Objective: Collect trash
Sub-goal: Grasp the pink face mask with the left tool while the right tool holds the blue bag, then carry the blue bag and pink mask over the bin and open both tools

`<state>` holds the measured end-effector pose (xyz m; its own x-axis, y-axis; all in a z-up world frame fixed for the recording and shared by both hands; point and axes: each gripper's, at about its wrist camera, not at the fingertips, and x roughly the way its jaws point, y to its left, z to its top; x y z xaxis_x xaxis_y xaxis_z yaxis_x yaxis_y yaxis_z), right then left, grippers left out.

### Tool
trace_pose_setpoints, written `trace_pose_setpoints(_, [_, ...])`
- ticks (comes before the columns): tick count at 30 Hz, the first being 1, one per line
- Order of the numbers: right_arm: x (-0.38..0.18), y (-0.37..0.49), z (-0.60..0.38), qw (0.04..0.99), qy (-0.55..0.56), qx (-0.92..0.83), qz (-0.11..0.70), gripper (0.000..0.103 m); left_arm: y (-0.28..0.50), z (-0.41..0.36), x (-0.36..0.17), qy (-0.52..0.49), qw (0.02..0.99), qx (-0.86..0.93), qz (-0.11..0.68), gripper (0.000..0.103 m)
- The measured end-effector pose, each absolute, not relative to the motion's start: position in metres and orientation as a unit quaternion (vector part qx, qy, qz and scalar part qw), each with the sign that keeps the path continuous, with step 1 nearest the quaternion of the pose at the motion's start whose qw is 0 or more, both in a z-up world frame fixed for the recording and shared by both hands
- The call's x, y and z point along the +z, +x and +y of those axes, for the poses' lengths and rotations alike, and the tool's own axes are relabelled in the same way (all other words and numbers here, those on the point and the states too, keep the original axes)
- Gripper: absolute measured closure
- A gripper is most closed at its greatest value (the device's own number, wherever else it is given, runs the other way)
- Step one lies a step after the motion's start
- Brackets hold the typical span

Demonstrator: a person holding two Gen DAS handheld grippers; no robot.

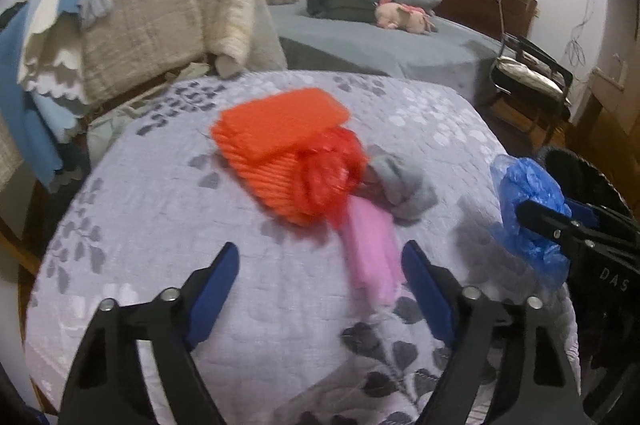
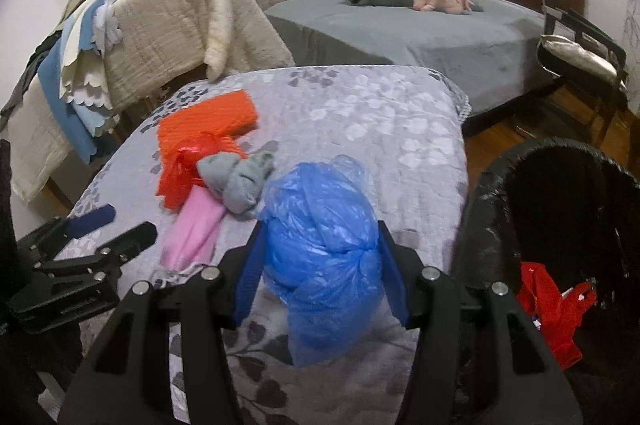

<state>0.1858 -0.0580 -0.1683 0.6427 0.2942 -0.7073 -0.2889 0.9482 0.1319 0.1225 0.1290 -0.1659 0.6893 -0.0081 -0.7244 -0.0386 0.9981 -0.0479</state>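
Bedroom, floral quilt (image 2: 360, 113) mid-frame w/ trash on it. Bin (image 2: 500, 161) at right edge of the right view already holds red scrap (image 2: 548, 309), so some is done. R gripper (image 2: 320, 257) clenched on blue bag (image 2: 320, 225), held above the quilt, bin just to its right; drop not yet made. L gripper (image 1: 320, 265) spread wide, nothing between the pads, pink item (image 1: 372, 245) just beside its right finger. Left on quilt: orange pack (image 1: 280, 137), red bag (image 1: 332, 169), grey wad (image 1: 404, 185), pink item. Roughly a third in, I'd judge.
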Motion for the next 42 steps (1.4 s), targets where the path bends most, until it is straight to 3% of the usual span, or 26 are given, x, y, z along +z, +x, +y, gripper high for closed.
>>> trace_pose_setpoints(7, [-0.173,0.186,-0.066,0.905,0.001,0.161,0.393,0.052,0.137,0.112,-0.194,-0.044,0.904,-0.009,0.426,0.042])
trace_pose_setpoints(12, [-0.177,0.189,-0.072,0.904,0.007,0.157,0.398,0.051,0.143,0.101,-0.205,-0.037,0.899,-0.01,0.435,0.068])
trace_pose_setpoints(14, [-0.177,0.189,-0.074,0.904,0.01,0.156,0.398,0.051,0.142,0.098,-0.202,-0.03,0.9,-0.009,0.434,0.087])
trace_pose_setpoints(17, [-0.174,0.188,-0.074,0.905,0.011,0.157,0.395,0.051,0.139,0.098,-0.195,-0.029,0.904,-0.01,0.426,0.093])
trace_pose_setpoints(42, [-0.096,0.143,-0.117,0.929,0.02,0.13,0.346,0.052,0.098,0.053,-0.098,-0.02,0.934,-0.07,0.351,0.096])
